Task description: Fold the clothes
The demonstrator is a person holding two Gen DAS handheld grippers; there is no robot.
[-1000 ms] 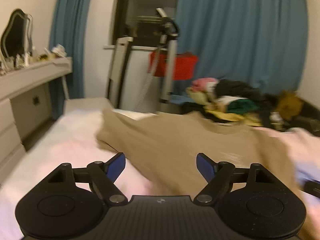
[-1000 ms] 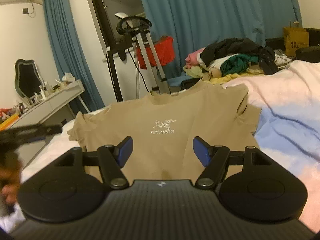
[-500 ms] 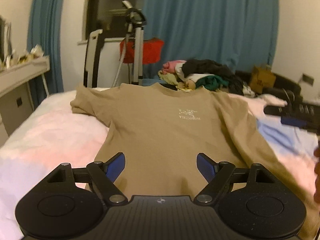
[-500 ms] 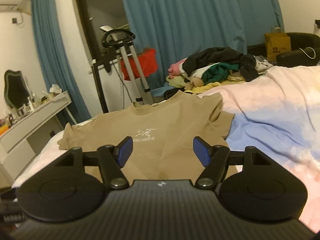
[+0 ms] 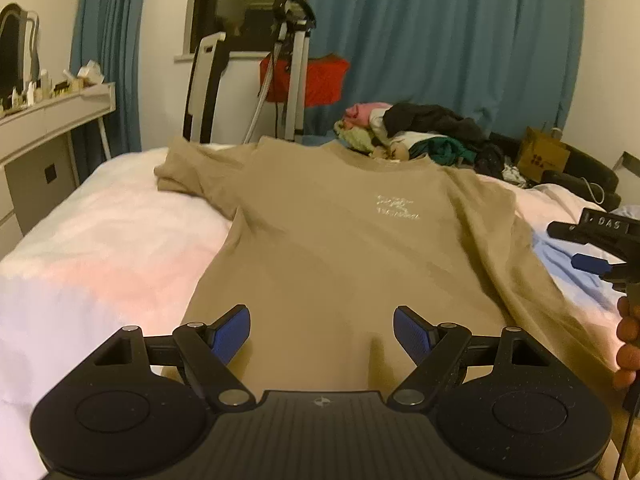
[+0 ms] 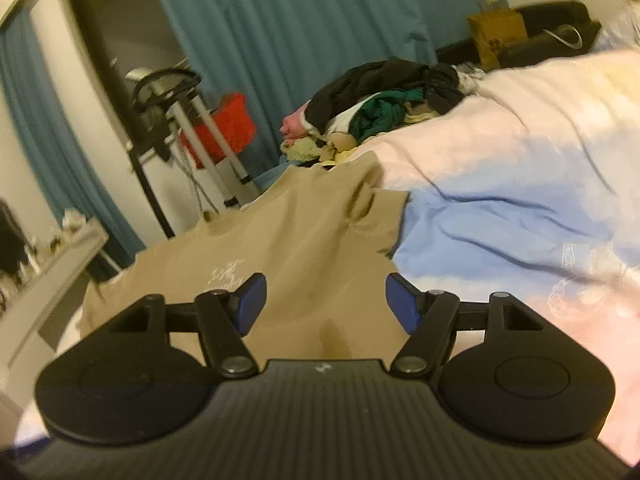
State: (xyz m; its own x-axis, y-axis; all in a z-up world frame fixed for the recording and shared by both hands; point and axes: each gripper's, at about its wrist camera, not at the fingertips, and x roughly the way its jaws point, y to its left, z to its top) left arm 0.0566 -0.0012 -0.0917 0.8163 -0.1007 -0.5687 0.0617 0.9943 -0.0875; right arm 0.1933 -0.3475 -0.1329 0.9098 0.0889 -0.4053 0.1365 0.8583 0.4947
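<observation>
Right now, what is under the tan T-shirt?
The T-shirt lies spread flat, print up, on the bed cover, which shows pink and white to one side and blue to the other. Whatever lies beneath the shirt's middle is covered; no lump shows.

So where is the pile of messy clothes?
In the left wrist view, the clothes pile sits at the far end of the bed, just beyond the tan T-shirt's collar, in front of the blue curtain.

Open bedding (image 5: pixel 100 248) lay to the left of the T-shirt (image 5: pixel 340 248) and open blue sheet (image 6: pixel 500 216) to its right (both bare), while a heap of clothes (image 5: pixel 420 136) blocked the far edge.
</observation>
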